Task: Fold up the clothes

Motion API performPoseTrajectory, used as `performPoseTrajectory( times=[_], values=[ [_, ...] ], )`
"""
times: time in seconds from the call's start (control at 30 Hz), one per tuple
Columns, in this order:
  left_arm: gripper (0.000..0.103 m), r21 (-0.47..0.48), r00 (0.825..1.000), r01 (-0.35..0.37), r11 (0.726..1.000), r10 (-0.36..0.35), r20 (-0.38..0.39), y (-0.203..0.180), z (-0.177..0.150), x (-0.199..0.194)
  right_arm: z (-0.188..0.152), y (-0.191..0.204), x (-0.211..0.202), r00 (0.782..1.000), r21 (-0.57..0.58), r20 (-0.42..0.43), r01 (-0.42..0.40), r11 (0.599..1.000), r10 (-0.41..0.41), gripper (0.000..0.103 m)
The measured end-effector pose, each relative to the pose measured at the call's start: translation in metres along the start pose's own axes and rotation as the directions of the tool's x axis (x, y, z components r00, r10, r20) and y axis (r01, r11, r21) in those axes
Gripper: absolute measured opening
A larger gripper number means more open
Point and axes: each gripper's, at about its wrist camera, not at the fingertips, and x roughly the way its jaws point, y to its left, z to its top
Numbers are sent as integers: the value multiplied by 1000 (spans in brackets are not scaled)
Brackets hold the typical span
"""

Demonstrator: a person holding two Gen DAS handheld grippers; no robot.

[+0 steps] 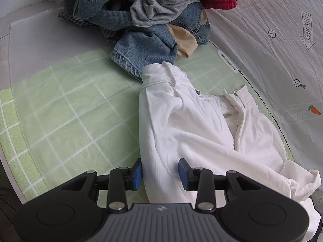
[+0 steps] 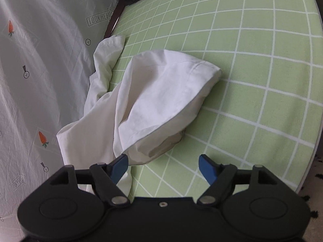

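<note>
While white trousers (image 1: 191,125) are sprawling unfolded on a green checked sheet (image 1: 66,109), both tongs are hovering released.

Seen from the left wrist, the trousers' long axis is running from the waistband at about one o'clock down to the legs at six, the open fly facing up. The left gripper (image 1: 160,174) is straddling one leg, fingers apart, not pinching. The right gripper (image 2: 163,167) is gaping beside the bunched leg hems (image 2: 161,92); whether its left pad is touching cloth is hard to judge. Folding well probably means gripping the seam edges, pulling the legs straight, then laying one leg over the other. A heap of jeans and tops (image 1: 141,14) is waiting at twelve.
</note>
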Motion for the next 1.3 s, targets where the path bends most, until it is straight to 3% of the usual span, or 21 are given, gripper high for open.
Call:
performPoseTrajectory(
  times=[0.1, 0.37, 0.43, 0.53, 0.57, 0.6, 0.63, 0.8, 1.03, 1.13, 1.2, 1.3],
  values=[
    [44, 20, 1000, -2, 1000, 3, -8, -5, -1, 2, 1, 0, -3, 997, 39, 14, -80, 996, 79, 85],
    [47, -20, 999, 6, 1000, -7, -34, -3, -3, 8, 3, 14, 23, 1000, -19, -8, 11, 1000, -12, 81],
    [47, -29, 999, 10, 1000, -11, -33, -2, -4, 8, 5, 15, 29, 1000, -13, -24, 8, 1000, -8, 72],
    [48, -48, 1000, 12, 999, -13, -20, -1, -7, 7, 10, 17, 34, 999, -30, -35, 25, 999, -26, 46],
    [48, -57, 1000, 12, 998, -13, -15, -1, -8, 7, 13, 16, 34, 999, -27, -32, 34, 999, -35, 35],
    [48, -69, 1000, 10, 998, -11, -12, -1, -8, 6, 16, 14, 33, 999, -22, -21, 39, 999, -39, 14],
    [48, -80, 1000, 7, 997, -8, -9, -1, -9, 6, 21, 13, 31, 999, -19, -7, 41, 999, -41, 8],
    [48, -106, 1000, -24, 994, 26, 12, -5, -11, 5, 65, 16, 8, 991, -93, 113, 82, 992, -71, 5],
    [46, -166, 994, -87, 982, 97, 58, -11, -24, -11, 167, 35, -44, 949, -254, 299, 177, 951, -97, 4],
    [46, -194, 992, -95, 976, 109, 64, -13, -36, -16, 193, 42, -55, 932, -380, 343, 249, 891, -114, 4],
    [46, -209, 992, -97, 973, 113, 64, -15, -44, -17, 202, 38, -46, 924, -447, 331, 332, 830, -192, 6],
    [47, -232, 991, -100, 967, 119, 65, -17, -57, -20, 203, 20, -31, 893, -475, 310, 443, 760, -327, 15]
  ],
)
